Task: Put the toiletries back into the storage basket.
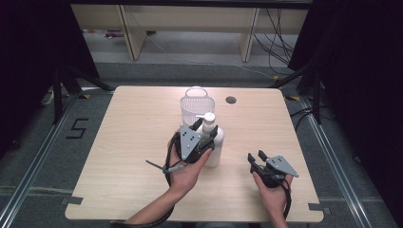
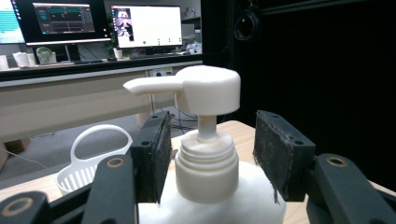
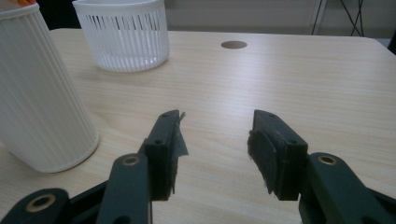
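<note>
Your left tool (image 1: 205, 129) straddles the neck of the pump bottle (image 1: 213, 142), pads wide and not yet gripping, the bottle standing mid-tabletop just before the basket (image 1: 196, 105), so grasping and moving remain, while your right tool (image 1: 256, 157) waits wide, empty.

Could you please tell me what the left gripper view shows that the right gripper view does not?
Left gripper view: the pump head and threaded collar of the bottle, between that gripper's open jaws with a gap at each pad, plus monitors behind.
Right gripper view: the bottle's ribbed body, a round table hole, open jaws over bare wood.
Both: the white basket and the table.
</note>
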Demonstrator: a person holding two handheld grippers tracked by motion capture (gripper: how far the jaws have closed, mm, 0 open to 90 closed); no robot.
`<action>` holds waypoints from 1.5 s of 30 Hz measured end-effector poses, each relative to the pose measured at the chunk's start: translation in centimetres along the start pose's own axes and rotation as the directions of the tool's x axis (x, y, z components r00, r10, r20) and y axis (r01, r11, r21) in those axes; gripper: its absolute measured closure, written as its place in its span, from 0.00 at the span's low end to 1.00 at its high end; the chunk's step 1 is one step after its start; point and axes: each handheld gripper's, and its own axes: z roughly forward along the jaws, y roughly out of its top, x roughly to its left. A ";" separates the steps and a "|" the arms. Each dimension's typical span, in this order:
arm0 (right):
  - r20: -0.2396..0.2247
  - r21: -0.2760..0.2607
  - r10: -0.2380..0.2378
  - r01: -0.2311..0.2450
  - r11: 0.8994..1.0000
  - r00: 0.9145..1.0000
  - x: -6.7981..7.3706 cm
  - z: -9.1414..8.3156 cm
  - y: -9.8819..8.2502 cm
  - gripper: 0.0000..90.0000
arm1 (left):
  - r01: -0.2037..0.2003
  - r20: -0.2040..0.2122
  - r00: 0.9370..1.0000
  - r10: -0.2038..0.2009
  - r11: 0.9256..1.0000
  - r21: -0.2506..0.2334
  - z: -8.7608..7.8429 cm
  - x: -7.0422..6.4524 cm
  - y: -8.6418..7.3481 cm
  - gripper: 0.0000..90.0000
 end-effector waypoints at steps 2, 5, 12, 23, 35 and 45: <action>0.004 -0.003 0.000 0.000 1.000 1.000 0.0 0.0 0.0 0.59 | -0.004 -0.006 1.000 0.004 1.000 0.001 0.2 0.0 0.0 0.52; -0.014 -0.005 0.001 -0.002 1.000 1.000 0.1 0.1 0.0 0.59 | 0.015 -0.024 1.000 -0.015 1.000 0.021 0.4 -0.3 0.0 0.52; -0.014 0.007 -0.007 0.007 1.000 1.000 0.0 0.1 0.0 0.59 | 0.010 -0.046 0.999 -0.008 0.999 0.034 1.1 -0.2 0.3 0.53; -0.003 0.002 -0.031 0.031 1.000 1.000 0.0 0.1 0.0 0.59 | 0.023 -0.056 0.998 -0.020 0.999 0.048 1.5 -0.4 1.2 0.59; -0.005 -0.004 -0.030 0.030 1.000 1.000 -0.1 0.2 0.0 0.58 | 0.054 -0.043 0.998 -0.051 0.996 0.067 1.6 -0.2 1.6 0.65; -0.006 -0.001 -0.031 0.031 1.000 1.000 -0.1 0.1 0.0 0.58 | 0.065 -0.007 0.998 -0.064 0.994 0.085 1.3 0.4 2.0 0.65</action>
